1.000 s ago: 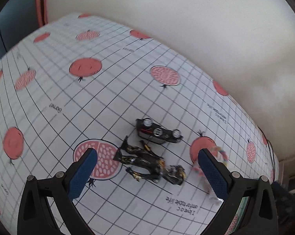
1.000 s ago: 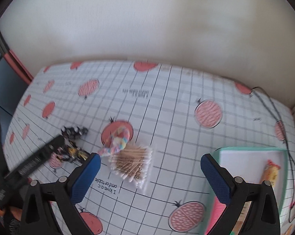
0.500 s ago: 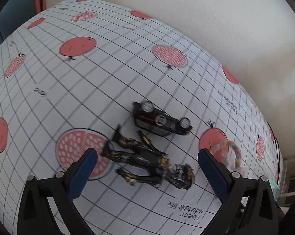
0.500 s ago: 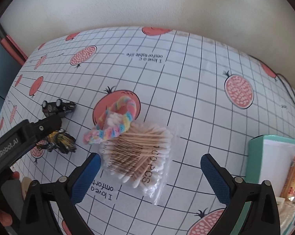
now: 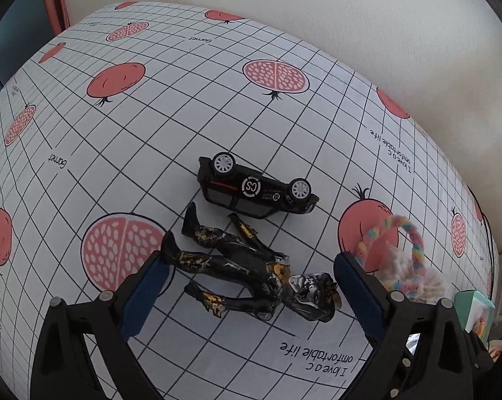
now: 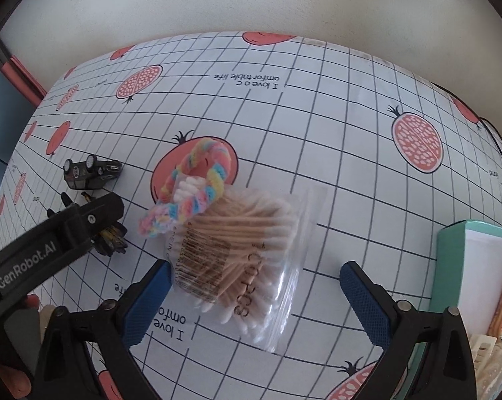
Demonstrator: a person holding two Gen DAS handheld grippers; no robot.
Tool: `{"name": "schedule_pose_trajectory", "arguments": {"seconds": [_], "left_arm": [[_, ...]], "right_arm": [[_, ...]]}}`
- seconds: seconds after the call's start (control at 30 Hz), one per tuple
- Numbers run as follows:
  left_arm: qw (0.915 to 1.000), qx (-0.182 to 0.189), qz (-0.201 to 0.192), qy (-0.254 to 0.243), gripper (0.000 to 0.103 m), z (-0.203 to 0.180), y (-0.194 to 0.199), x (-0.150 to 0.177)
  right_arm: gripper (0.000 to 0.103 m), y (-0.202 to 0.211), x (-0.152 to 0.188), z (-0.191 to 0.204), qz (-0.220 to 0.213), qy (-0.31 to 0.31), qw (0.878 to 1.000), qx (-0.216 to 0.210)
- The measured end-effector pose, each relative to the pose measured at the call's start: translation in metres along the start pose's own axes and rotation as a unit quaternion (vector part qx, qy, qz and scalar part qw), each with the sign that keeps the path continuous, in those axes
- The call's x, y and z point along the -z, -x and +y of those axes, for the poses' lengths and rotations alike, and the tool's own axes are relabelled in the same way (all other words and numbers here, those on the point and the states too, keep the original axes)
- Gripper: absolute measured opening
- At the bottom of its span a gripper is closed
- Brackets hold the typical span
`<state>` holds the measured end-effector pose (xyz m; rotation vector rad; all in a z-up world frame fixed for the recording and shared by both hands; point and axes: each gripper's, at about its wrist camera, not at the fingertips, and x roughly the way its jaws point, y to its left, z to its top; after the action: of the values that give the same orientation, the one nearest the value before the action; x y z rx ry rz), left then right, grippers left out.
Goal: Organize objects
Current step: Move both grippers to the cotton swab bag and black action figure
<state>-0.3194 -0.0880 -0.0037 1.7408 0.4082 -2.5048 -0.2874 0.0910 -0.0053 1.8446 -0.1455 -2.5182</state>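
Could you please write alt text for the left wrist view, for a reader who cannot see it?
The open left tool frames a black and gold toy figure lying on a white grid tablecloth with pomegranates. Just beyond lies an overturned black toy car, and a pastel rainbow braided loop sits to the right.

Toy car (image 5: 256, 188) just behind figure (image 5: 251, 268) (both on tablecloth (image 5: 150, 126))
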Motion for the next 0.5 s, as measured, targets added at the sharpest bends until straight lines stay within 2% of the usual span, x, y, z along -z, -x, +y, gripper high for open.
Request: {"name": "schedule_pose_trajectory", "arguments": {"seconds": [0.03,0.1,0.13,0.17,0.2,0.5], "left_arm": [[1.0,0.002,-0.001,0.003,0.094,0.001,0.001,0.0],[1.0,0.007,-0.001,0.003,0.091,0.002,0.003,0.0],[1.0,0.007,-0.002,0.002,0.086,0.002,0.003,0.0],[1.0,0.001,-0.003,-0.001,0.074,0.001,0.004,0.001],[0.9999,-0.008,-0.005,-0.004,0.071,0.002,0.005,0.0],[0.9998,0.017,0.0,0.007,0.07,0.009,0.006,-0.002]], "right_arm": [[0.096,0.001,0.001,-0.003,0.001,0.001,1.0,0.001],[0.086,0.004,0.002,-0.005,0.001,0.002,1.0,0.007],[0.084,0.006,0.002,-0.007,0.002,0.0,1.0,0.01],[0.08,0.006,0.002,-0.008,0.004,0.0,1.0,0.014],[0.075,0.007,0.002,-0.008,0.005,0.001,1.0,0.019],[0.044,0.013,0.003,-0.012,0.01,0.007,0.999,0.036]]}}
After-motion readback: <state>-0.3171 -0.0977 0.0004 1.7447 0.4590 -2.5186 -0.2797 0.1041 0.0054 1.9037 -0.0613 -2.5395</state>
